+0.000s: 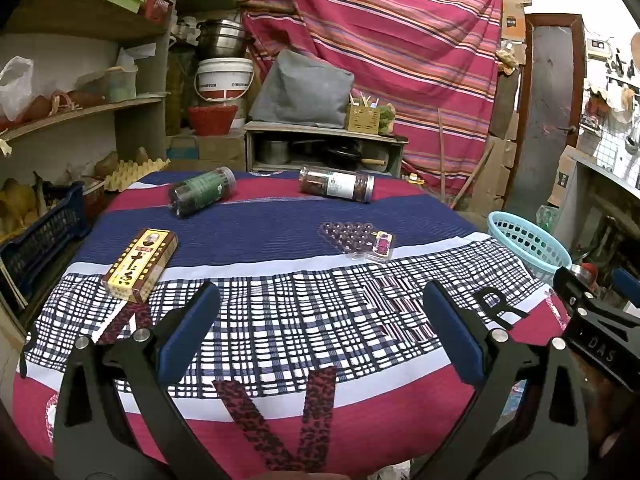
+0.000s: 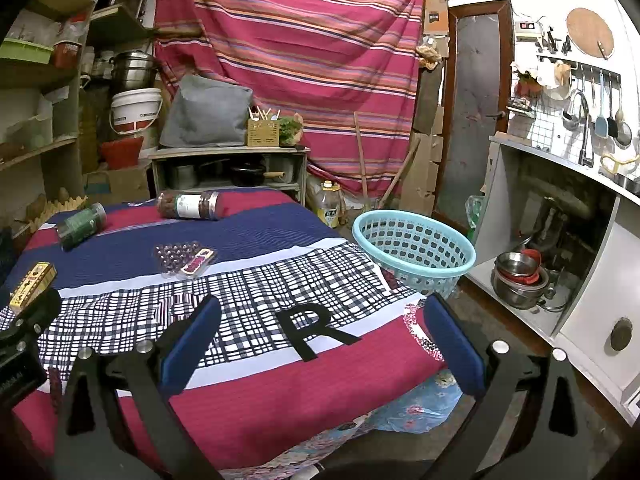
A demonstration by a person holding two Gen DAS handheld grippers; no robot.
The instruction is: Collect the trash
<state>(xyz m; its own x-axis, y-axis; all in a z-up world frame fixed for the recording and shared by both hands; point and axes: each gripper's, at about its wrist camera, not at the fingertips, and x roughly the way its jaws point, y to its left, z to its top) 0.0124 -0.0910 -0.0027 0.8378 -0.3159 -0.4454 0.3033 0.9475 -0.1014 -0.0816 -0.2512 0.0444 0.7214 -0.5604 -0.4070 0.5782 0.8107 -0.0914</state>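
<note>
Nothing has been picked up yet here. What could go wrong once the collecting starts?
Three risks, as judgements:
1. The green-label jar and white-label jar lie on their sides; a nudge could roll them off the cloth-covered table.
2. The turquoise basket stands beyond the table's right edge, so a short drop may miss it.
3. The blister pack lies flat, which may make it hard for the open left gripper or right gripper to pinch.

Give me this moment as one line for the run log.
left tongs: open, empty | right tongs: open, empty | yellow box, two jars, blister pack: on table | basket: beside table
</note>
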